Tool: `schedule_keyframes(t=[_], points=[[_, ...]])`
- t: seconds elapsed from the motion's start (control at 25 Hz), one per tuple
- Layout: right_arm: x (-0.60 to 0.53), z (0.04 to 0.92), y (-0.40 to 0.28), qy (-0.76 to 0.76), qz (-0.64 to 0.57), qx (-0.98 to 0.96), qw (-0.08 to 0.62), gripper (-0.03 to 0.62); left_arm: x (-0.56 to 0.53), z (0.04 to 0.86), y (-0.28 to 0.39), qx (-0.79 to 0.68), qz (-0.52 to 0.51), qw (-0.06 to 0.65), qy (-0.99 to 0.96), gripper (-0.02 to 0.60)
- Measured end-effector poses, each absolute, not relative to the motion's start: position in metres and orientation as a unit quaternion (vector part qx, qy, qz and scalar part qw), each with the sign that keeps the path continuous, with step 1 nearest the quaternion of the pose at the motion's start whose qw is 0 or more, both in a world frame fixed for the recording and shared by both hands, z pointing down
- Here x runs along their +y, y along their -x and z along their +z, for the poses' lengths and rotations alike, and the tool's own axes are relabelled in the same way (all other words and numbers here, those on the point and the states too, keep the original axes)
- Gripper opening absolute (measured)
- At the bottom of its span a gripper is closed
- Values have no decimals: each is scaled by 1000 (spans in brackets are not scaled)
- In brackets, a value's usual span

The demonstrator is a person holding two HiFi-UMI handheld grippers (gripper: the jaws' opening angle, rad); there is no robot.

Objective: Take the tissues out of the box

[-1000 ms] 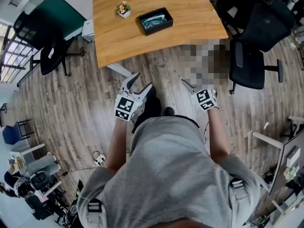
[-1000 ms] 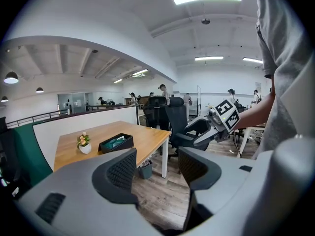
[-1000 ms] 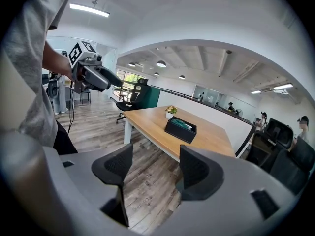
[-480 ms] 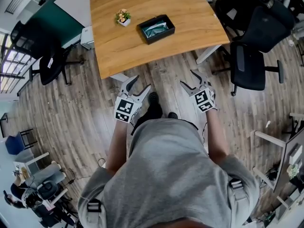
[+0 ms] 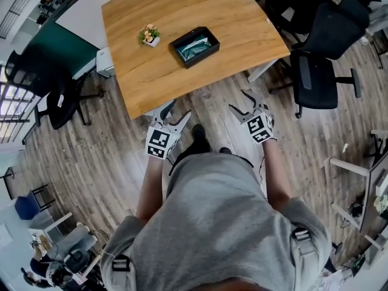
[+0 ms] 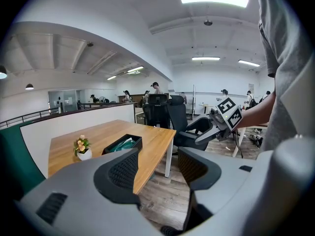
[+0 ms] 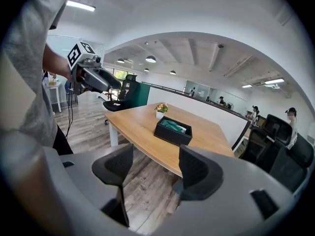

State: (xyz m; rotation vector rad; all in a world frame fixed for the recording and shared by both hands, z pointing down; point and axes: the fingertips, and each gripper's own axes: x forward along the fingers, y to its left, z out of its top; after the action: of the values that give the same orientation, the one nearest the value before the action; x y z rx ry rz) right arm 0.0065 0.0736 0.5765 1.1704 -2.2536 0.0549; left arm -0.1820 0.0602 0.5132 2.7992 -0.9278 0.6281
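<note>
Head view: I'm standing on the wood floor (image 5: pixel 103 156) just short of the near edge of the table (image 5: pixel 236 17), looking steeply down past my grey shirt (image 5: pixel 212 223), with one set of tongs in each hand.
Left gripper (image 5: pixel 179 109): jaws wide apart with nothing between them. In the left gripper view the gap only shows floor and the table's corner. It hangs over the floor, just near of the table edge and not touching it.
Right gripper (image 5: pixel 240 102): same deal, jaws spread and empty. The right gripper view shows floor and the table edge through the gap. It's level with the left one, with my feet between them.
Box (image 5: pixel 205 56): black and open on top, sitting on the table roughly mid-way across and turned at a bit of an angle. It's well apart from both tongs.
Tissues (image 5: pixel 195 47): a teal-looking bundle lying inside the box. I can't make out much more from here.
Plant (image 5: pixel 148 35): a tiny potted one in a white pot, on the table just left of the box and not touching it.
Chairs: a black office chair (image 5: pixel 318 80) off the table's right side, and another (image 5: pixel 57 83) on the left by the green panel.
Far end of the room: both gripper views show a few people way back in the office, too small to say anything about.
</note>
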Motion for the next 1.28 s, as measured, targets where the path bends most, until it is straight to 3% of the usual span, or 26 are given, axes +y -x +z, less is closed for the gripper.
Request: schedule_keyframes(t=[1.28], points=[[10, 592, 34, -501, 48, -810, 302, 285, -35, 527, 192, -210, 218, 35, -953, 268]])
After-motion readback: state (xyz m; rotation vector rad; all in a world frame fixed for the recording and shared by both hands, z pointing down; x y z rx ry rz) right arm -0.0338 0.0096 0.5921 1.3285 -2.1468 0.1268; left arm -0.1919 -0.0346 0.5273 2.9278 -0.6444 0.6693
